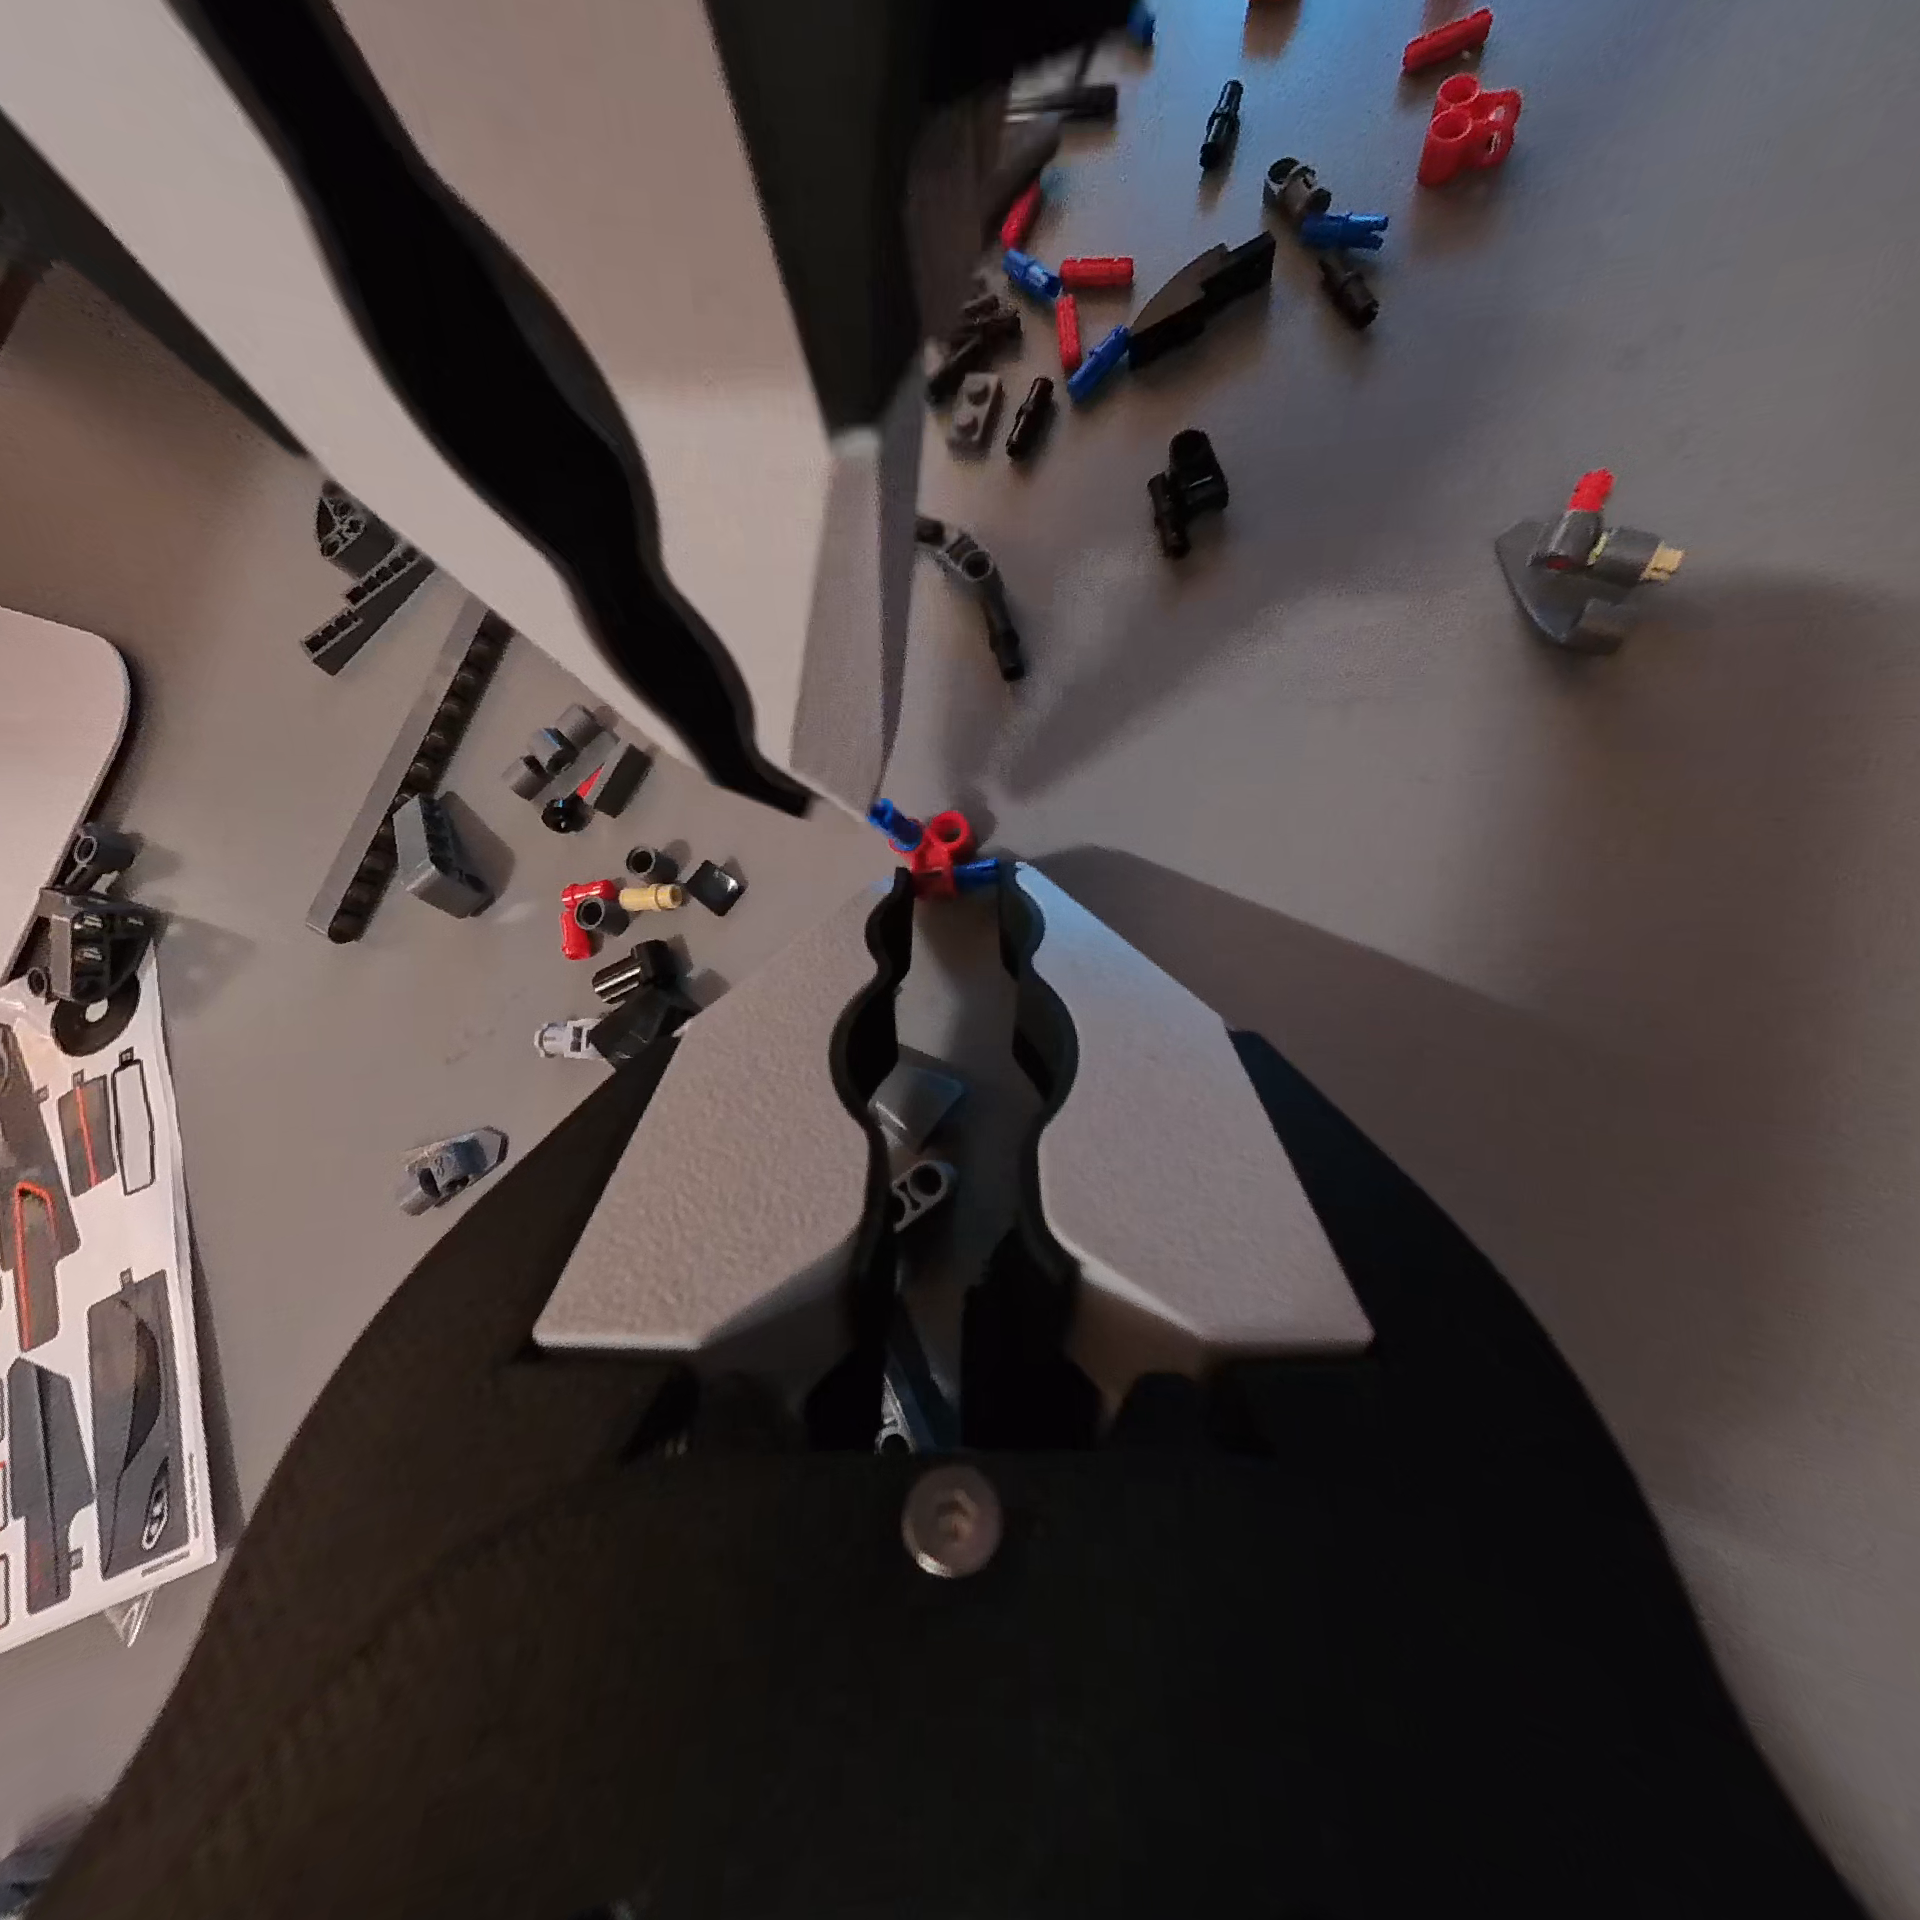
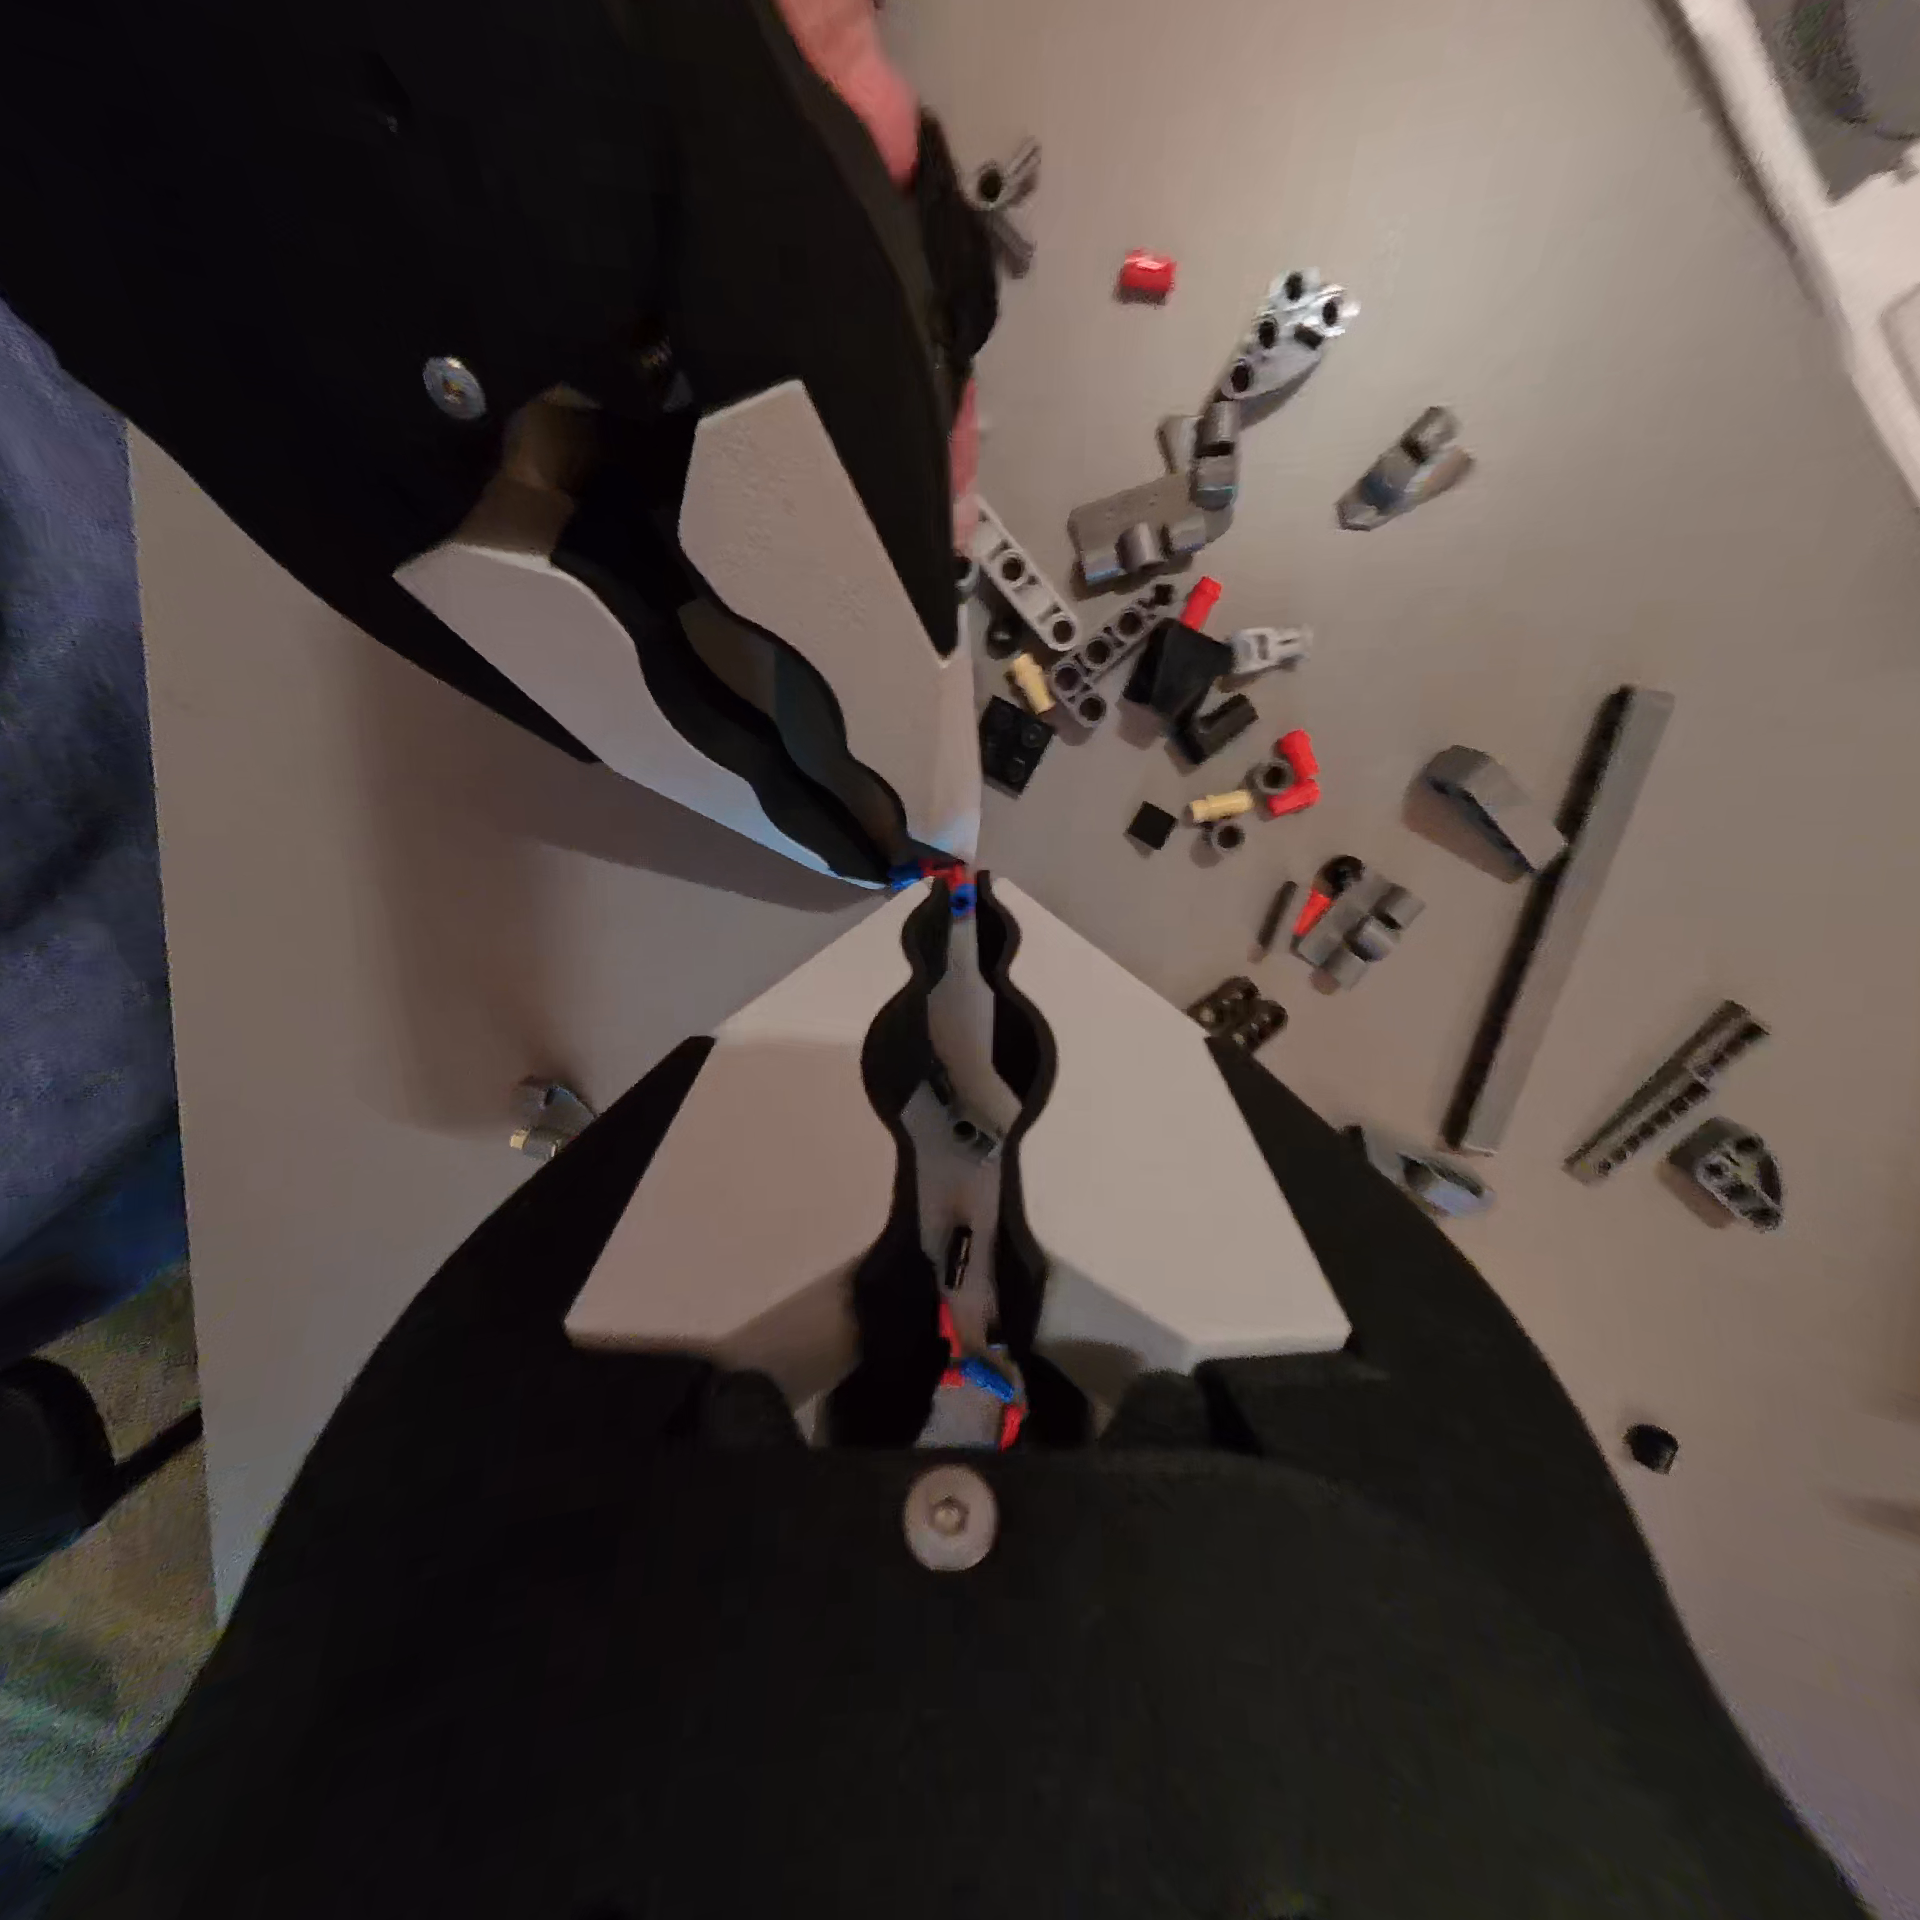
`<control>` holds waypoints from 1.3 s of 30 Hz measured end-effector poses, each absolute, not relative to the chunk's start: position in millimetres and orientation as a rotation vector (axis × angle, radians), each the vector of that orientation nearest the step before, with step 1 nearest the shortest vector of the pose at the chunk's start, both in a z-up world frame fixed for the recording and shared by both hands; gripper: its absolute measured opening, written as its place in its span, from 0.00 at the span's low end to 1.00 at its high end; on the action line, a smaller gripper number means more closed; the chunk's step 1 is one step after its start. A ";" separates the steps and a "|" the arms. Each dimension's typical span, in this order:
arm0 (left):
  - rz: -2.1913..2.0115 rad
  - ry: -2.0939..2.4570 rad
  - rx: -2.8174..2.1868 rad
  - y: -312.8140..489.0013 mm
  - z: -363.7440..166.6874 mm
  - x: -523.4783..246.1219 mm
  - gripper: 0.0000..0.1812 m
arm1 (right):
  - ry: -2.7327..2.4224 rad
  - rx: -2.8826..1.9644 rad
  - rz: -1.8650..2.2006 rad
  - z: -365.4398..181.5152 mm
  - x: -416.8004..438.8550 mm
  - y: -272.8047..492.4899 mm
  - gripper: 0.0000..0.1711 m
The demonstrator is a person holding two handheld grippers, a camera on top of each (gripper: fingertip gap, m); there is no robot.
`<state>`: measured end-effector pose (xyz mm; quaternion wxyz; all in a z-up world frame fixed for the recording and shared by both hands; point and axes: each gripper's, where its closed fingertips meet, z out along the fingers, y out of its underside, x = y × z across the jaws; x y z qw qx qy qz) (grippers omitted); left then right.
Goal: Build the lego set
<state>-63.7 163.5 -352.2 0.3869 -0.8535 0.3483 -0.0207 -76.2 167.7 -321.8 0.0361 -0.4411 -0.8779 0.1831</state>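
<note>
At frame centre, above the table (image 1: 1351, 831), my left gripper (image 1: 951, 883) and right gripper (image 2: 961, 904) both clench the red connector (image 1: 940, 844) with blue pins (image 1: 891, 821); I press coaxially, avoiding twist.

In the left wrist view, a small red connector (image 1: 942, 852) with blue pins (image 1: 977, 876) is pinched at the tips of the left gripper (image 1: 951, 883), and the tips of the right gripper (image 1: 831, 805), reaching in from the upper left, are met at the same piece. Loose red, blue and black pins (image 1: 1091, 312) are scattered over the grey surface (image 1: 1351, 831) at the upper right, with a small grey assembly (image 1: 1584, 566) set apart at the right. A long grey beam (image 1: 416, 779) and a sticker sheet (image 1: 94, 1299) are seen at the left.
</note>
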 end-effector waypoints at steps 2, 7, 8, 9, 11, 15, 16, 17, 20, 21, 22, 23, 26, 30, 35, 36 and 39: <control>-0.052 0.887 -2.178 163.9 -352.2 -63.7 0.08 | -2.637 -1.376 0.607 -314.1 -77.9 171.7 0.10; -0.015 0.885 -2.178 166.4 -350.6 -65.8 0.11 | -2.597 -1.363 0.588 -312.4 -70.3 174.3 0.14; -0.026 0.876 -2.173 166.4 -348.7 -66.0 0.13 | -2.574 -1.359 0.597 -309.0 -70.2 175.6 0.15; -0.036 0.859 -2.167 166.5 -345.5 -67.3 0.16 | -2.547 -1.363 0.609 -304.6 -70.5 177.9 0.16; -0.065 0.834 -2.142 165.4 -334.6 -68.4 0.19 | -2.490 -1.378 0.651 -294.8 -72.1 182.5 0.17; -0.077 0.817 -2.089 162.7 -305.8 -78.7 0.24 | -2.405 -1.418 0.687 -284.6 -68.7 194.2 0.18; -0.078 0.812 -2.074 161.3 -297.9 -83.2 0.24 | -2.379 -1.437 0.693 -282.9 -66.1 197.1 0.19; -0.073 0.808 -2.061 159.5 -290.9 -88.7 0.25 | -2.356 -1.447 0.703 -281.1 -62.5 198.6 0.18; -0.078 0.792 -2.038 152.3 -274.4 -105.5 0.26 | -2.298 -1.486 0.720 -279.9 -48.6 200.3 0.18; -0.074 0.791 -2.036 149.8 -270.8 -111.8 0.26 | -2.282 -1.491 0.721 -280.3 -44.1 199.8 0.18; -0.074 0.789 -2.034 147.3 -267.0 -117.5 0.26 | -2.265 -1.496 0.720 -280.7 -39.8 199.1 0.18; -0.073 0.788 -2.027 145.0 -262.9 -123.2 0.26 | -2.251 -1.510 0.714 -281.9 -35.5 198.4 0.18; -0.030 0.808 -2.003 140.2 -254.2 -143.7 0.24 | -2.212 -1.537 0.705 -283.8 -26.8 194.5 0.18; -0.031 0.803 -1.999 136.7 -251.6 -166.9 0.22 | -2.158 -1.566 0.702 -282.0 -18.2 188.8 0.17; -0.106 0.842 -1.993 125.8 -255.3 -164.0 0.20 | -2.087 -1.620 0.694 -280.0 2.1 185.4 0.13; -0.108 0.857 -1.990 123.5 -256.8 -160.9 0.20 | -2.077 -1.635 0.682 -280.9 8.5 185.4 0.12; -0.120 0.899 -1.988 117.4 -262.0 -149.0 0.19 | -2.046 -1.679 0.635 -289.4 29.2 188.9 0.10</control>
